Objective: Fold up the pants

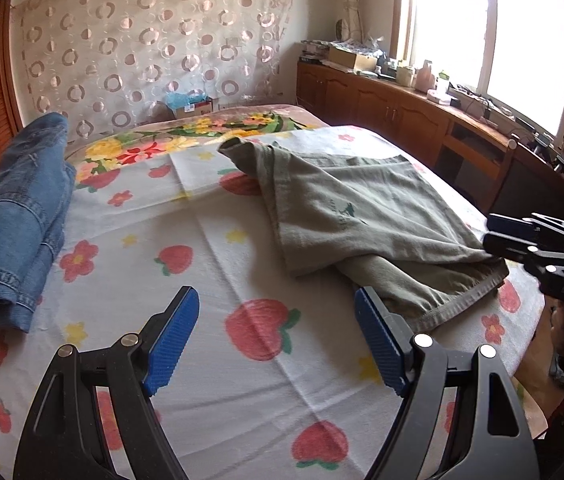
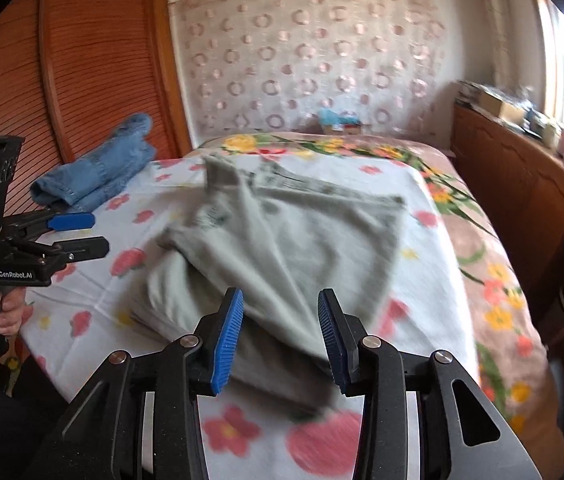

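Grey-green pants (image 1: 362, 208) lie loosely folded on the strawberry-print sheet (image 1: 210, 360), toward the right side of the bed. My left gripper (image 1: 276, 294) hovers open over bare sheet just left of the pants' near hem, with nothing between its fingers. My right gripper (image 2: 280, 293) is open above the near end of the pants (image 2: 290, 240); its blue pads do not press the cloth. From the left wrist view the right gripper (image 1: 498, 232) sits at the pants' right edge. The right wrist view is blurred.
Folded blue jeans (image 1: 22, 216) lie at the bed's left side by a wooden slatted door (image 2: 94, 60). A wooden cabinet (image 1: 402, 112) with clutter runs under the window on the right. A small box (image 1: 194, 106) stands at the bed's head.
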Demonstrator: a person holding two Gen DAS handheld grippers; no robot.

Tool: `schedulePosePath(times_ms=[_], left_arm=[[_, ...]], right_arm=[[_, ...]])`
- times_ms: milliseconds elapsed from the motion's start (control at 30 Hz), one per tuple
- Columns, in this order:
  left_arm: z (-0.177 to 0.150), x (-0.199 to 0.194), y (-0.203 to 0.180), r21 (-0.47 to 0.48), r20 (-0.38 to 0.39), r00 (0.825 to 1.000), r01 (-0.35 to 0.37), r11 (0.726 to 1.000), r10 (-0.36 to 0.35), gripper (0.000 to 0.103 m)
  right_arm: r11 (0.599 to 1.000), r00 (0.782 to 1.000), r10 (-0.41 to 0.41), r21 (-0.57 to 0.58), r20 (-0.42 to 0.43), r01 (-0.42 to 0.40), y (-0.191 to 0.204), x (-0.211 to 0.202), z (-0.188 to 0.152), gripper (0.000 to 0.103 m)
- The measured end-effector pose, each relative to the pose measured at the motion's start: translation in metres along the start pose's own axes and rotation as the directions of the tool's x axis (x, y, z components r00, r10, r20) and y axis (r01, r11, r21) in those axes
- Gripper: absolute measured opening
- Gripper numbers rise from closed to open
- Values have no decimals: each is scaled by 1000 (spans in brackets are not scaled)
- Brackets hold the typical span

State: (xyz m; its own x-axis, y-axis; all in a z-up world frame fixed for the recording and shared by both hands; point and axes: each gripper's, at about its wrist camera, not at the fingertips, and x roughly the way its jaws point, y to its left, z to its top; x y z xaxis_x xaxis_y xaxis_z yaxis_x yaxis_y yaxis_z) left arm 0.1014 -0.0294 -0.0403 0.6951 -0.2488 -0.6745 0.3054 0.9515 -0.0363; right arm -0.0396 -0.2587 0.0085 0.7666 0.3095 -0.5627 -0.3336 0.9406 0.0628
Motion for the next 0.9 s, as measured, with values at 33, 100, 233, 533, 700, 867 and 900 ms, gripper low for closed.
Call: schedulePosePath(times_ms=[33, 100, 233, 533, 700, 867, 900], left_arm=[[0, -3, 3, -3, 6, 1000, -5, 1000, 5, 81], [0, -6, 7, -7, 13, 1000, -11, 1000, 11, 81], [-3, -11, 17, -22, 20, 1000, -24, 999, 24, 81], [-9, -14, 40, -66, 27, 999, -43, 997, 45, 81], [-13, -15, 53, -93, 28, 998, -48, 994, 51, 81], [-18, -13, 59, -110, 23, 998, -50, 993, 53, 81], [-19, -12, 60, -112, 22, 998, -49, 993, 52, 81]], right_arm=[[1000, 1000, 12, -11, -3, -12, 4, 5, 3, 40], [999, 999, 35, -35, -11, -35, 14, 17, 11, 40], [992, 996, 87, -87, -24, -88, 33, 38, 24, 40], [960, 985, 141, -229, -103, -161, 71, 91, 47, 31], [940, 980, 130, -296, -153, -171, 82, 114, 55, 29], [930, 974, 86, -333, -212, -155, 86, 137, 60, 27], [929, 971, 75, -339, -226, -150, 87, 143, 59, 25]])
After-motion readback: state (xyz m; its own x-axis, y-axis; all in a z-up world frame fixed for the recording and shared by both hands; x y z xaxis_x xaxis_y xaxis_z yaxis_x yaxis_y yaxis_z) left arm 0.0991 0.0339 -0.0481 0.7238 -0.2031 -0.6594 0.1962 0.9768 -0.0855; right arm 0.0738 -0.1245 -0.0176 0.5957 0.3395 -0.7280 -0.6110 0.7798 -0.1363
